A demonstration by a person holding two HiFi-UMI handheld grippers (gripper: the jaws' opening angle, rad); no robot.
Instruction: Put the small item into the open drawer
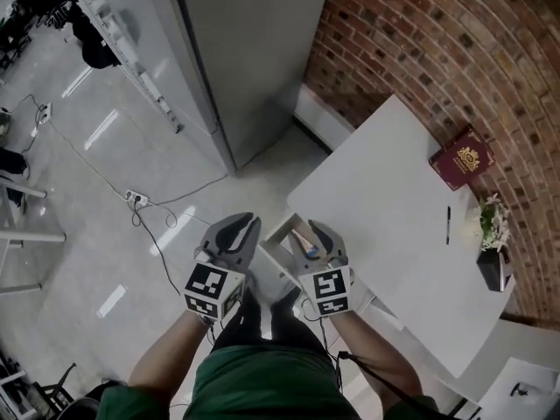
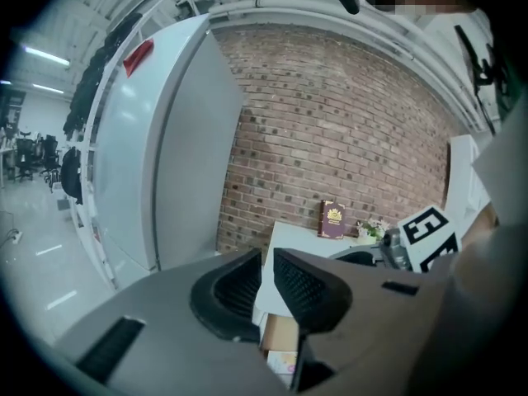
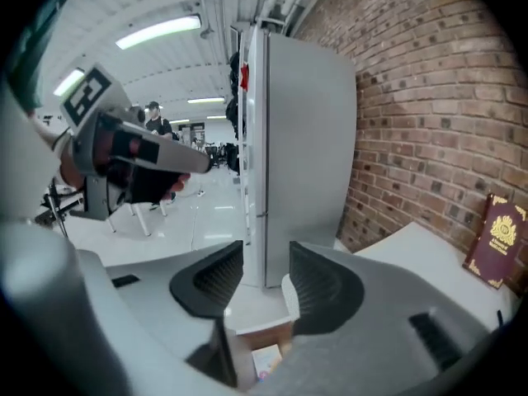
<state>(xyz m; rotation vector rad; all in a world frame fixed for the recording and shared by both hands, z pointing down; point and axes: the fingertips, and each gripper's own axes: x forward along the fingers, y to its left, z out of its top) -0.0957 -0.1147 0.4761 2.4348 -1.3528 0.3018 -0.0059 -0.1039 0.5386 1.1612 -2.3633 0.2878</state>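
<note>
Apparently the small item already lies in the open drawer, below the right gripper, whose jaws stand apart and empty; the left gripper has jaws nearly together, also empty. What could go wrong is either gripper clipping the drawer's rim, or a knee bumping it, jolting the item.
</note>
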